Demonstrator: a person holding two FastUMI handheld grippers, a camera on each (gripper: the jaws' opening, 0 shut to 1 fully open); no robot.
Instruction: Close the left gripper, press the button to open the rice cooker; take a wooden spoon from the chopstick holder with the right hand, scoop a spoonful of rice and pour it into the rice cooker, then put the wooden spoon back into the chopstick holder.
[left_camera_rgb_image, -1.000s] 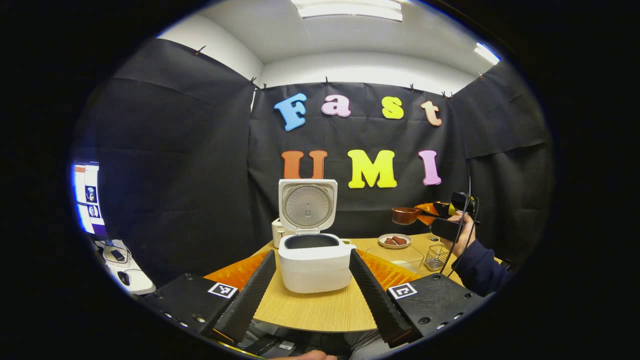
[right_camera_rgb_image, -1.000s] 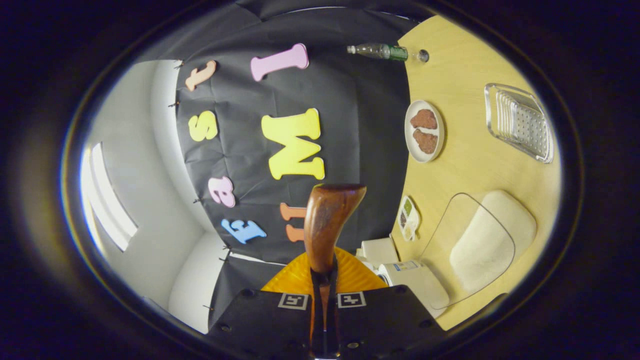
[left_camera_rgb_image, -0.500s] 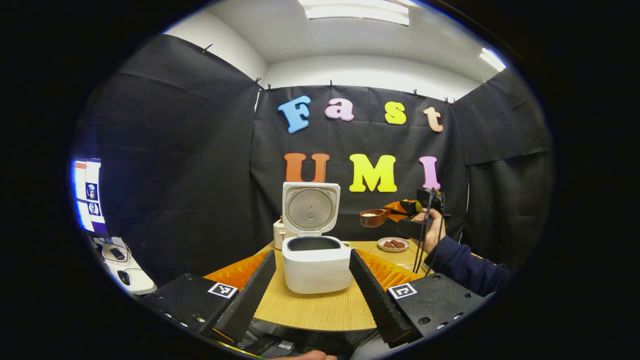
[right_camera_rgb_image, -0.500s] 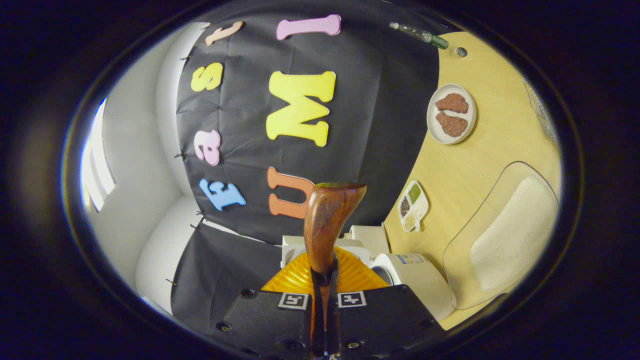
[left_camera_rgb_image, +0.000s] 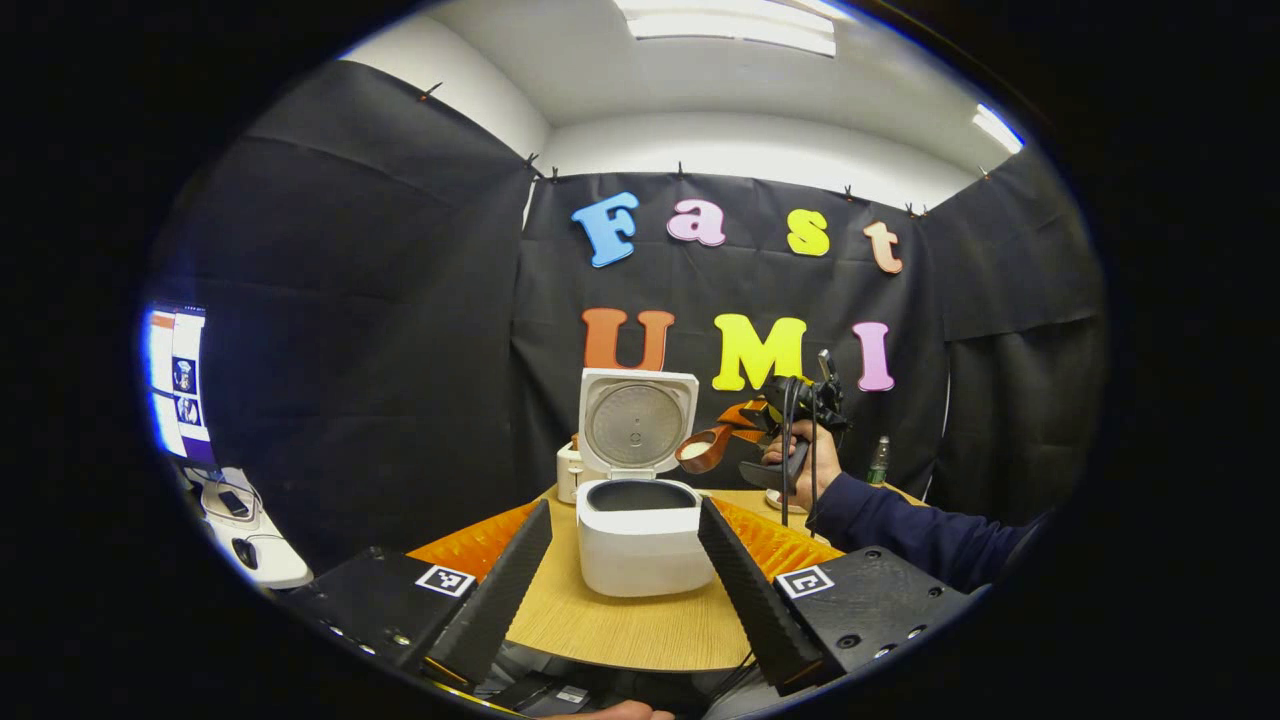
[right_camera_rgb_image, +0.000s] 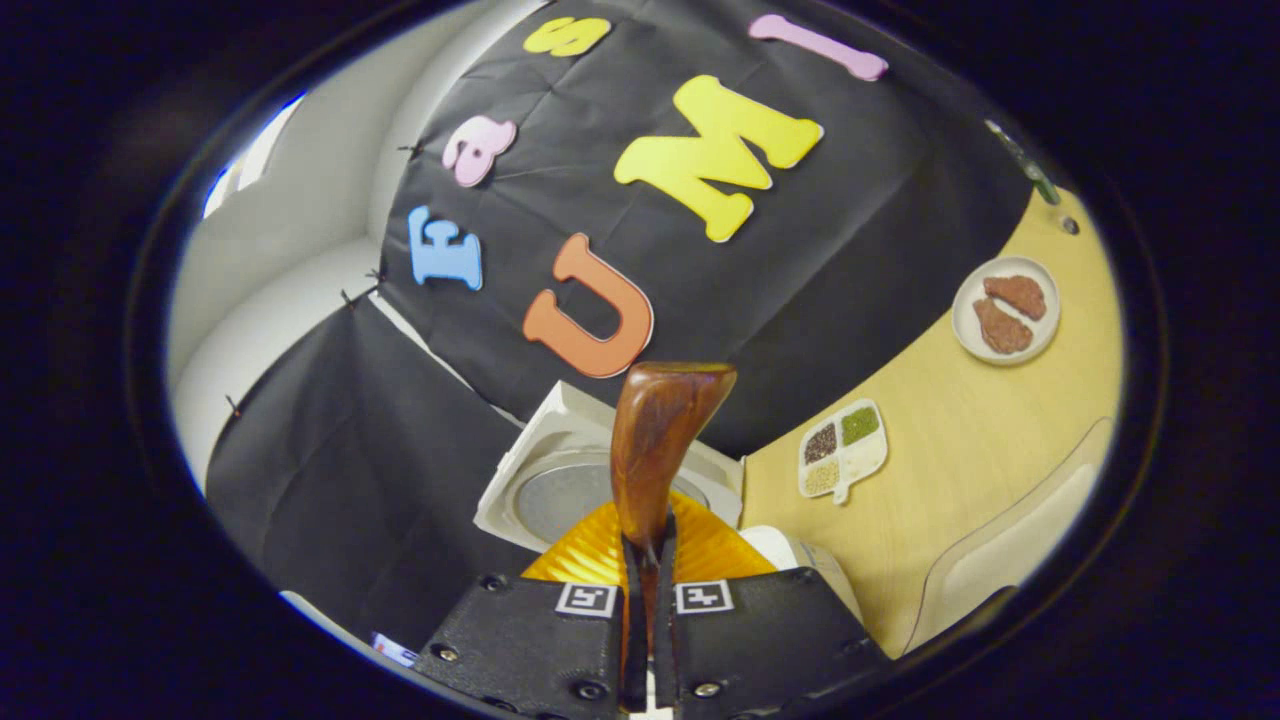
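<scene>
The round light-wood table (left_camera_rgb_image: 620, 630) carries the white rice cooker (left_camera_rgb_image: 640, 545), which stands with its square lid (left_camera_rgb_image: 637, 422) raised upright behind the dark inner pot. In the left gripper view the left gripper (left_camera_rgb_image: 625, 590) sits low at the near table edge, its two fingers spread wide apart with the cooker's body seen between them, well short of touching it.

To the right of the cooker, a hand (left_camera_rgb_image: 800, 462) with a dark blue sleeve holds the right gripper (left_camera_rgb_image: 745, 430), which carries the brown wooden spoon (left_camera_rgb_image: 702, 450). The spoon's bowl holds a small white heap of rice and hangs just above the pot's right rim, beside the open lid.

In the right gripper view the right gripper's (right_camera_rgb_image: 648, 560) jaws are pressed together on the spoon's handle, and the spoon bowl's rounded underside (right_camera_rgb_image: 660, 440) rises straight ahead of them, in front of the cooker's lid (right_camera_rgb_image: 570, 480).

Farther off on the table lie a white plate with two brown pieces (right_camera_rgb_image: 1005, 310) and a small white divided dish of grains (right_camera_rgb_image: 842, 450).
</scene>
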